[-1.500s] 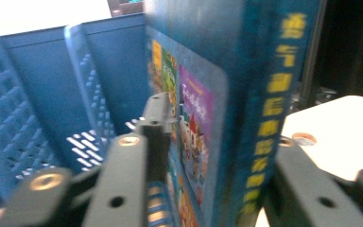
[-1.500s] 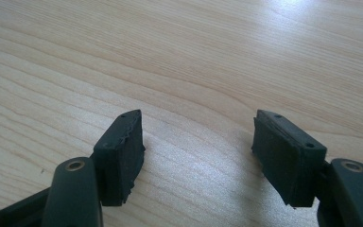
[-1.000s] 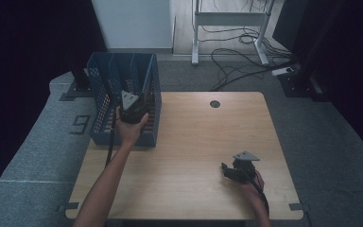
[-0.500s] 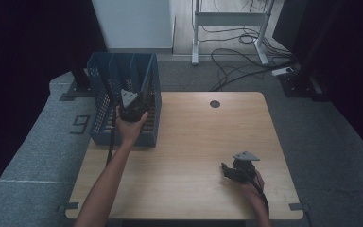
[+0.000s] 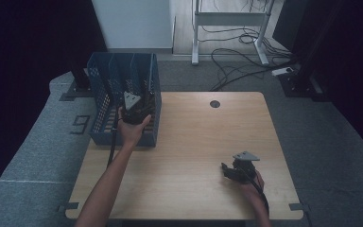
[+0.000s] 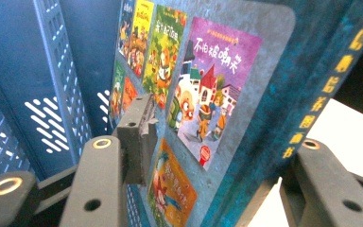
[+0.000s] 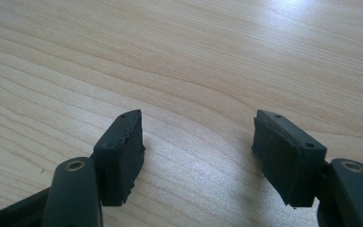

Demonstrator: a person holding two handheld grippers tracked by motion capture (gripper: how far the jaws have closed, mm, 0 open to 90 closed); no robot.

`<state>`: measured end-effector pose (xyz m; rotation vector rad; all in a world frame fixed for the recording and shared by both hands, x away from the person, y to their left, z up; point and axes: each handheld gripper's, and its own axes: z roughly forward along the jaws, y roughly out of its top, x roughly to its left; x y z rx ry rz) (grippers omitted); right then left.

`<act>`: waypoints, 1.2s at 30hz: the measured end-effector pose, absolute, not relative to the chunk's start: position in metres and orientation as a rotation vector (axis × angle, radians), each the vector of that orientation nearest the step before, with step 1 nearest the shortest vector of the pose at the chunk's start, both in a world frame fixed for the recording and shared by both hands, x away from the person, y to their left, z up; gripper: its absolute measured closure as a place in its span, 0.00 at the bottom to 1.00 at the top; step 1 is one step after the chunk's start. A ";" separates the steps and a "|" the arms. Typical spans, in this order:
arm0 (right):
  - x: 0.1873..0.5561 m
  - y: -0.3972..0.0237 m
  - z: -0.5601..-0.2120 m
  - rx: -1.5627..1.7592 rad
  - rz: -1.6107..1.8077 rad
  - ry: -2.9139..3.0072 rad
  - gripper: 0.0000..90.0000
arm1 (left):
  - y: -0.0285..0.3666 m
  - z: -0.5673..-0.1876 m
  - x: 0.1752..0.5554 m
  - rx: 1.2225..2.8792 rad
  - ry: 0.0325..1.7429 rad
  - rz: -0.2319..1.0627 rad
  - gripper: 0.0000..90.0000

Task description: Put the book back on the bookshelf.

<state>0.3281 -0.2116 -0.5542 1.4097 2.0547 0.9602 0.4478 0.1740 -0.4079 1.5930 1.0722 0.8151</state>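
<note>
My left gripper (image 5: pixel 134 106) reaches into the right-hand slot of a blue perforated file rack (image 5: pixel 99 113) at the table's left rear. A teal hardback children's book (image 6: pixel 208 85), its cover printed with small colourful pictures, stands upright in that rack (image 6: pixel 52 71) between the jaws. The jaws of the left gripper (image 6: pixel 222 137) have just been opening, and the left pad (image 6: pixel 139 127) stands slightly off the cover. My right gripper (image 5: pixel 226 169) rests low over the wooden table near its front right. In its own view the right gripper (image 7: pixel 198 142) is open with only bare wood between the pads.
The light wooden table (image 5: pixel 194 127) has a round cable hole (image 5: pixel 214 103) near its back edge. Grey carpet surrounds it. A white desk frame (image 5: pixel 227 19) and loose cables (image 5: pixel 246 52) lie on the floor behind. Dividers split the rack into several slots.
</note>
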 end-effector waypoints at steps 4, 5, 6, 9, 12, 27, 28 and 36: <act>0.328 -0.212 -0.554 1.410 0.960 2.054 0.37 | 0.175 -0.407 0.446 1.589 1.062 0.820 0.57; 0.328 -0.212 -0.554 1.410 0.960 2.055 0.37 | 0.175 -0.407 0.446 1.590 1.060 0.817 0.57; 0.328 -0.212 -0.554 1.409 0.960 2.055 0.37 | 0.176 -0.407 0.446 1.589 1.060 0.817 0.58; 0.328 -0.212 -0.554 1.409 0.960 2.055 0.37 | 0.176 -0.407 0.446 1.589 1.059 0.815 0.57; 0.328 -0.212 -0.554 1.409 0.960 2.055 0.37 | 0.176 -0.407 0.445 1.585 1.061 0.814 0.54; 0.328 -0.212 -0.554 1.410 0.960 2.054 0.37 | 0.179 -0.411 0.438 1.604 1.045 0.782 0.47; 0.328 -0.212 -0.554 1.410 0.960 2.055 0.37 | 0.180 -0.411 0.436 1.605 1.040 0.786 0.47; 0.328 -0.212 -0.554 1.408 0.960 2.055 0.37 | 0.184 -0.409 0.426 1.613 1.018 0.766 0.45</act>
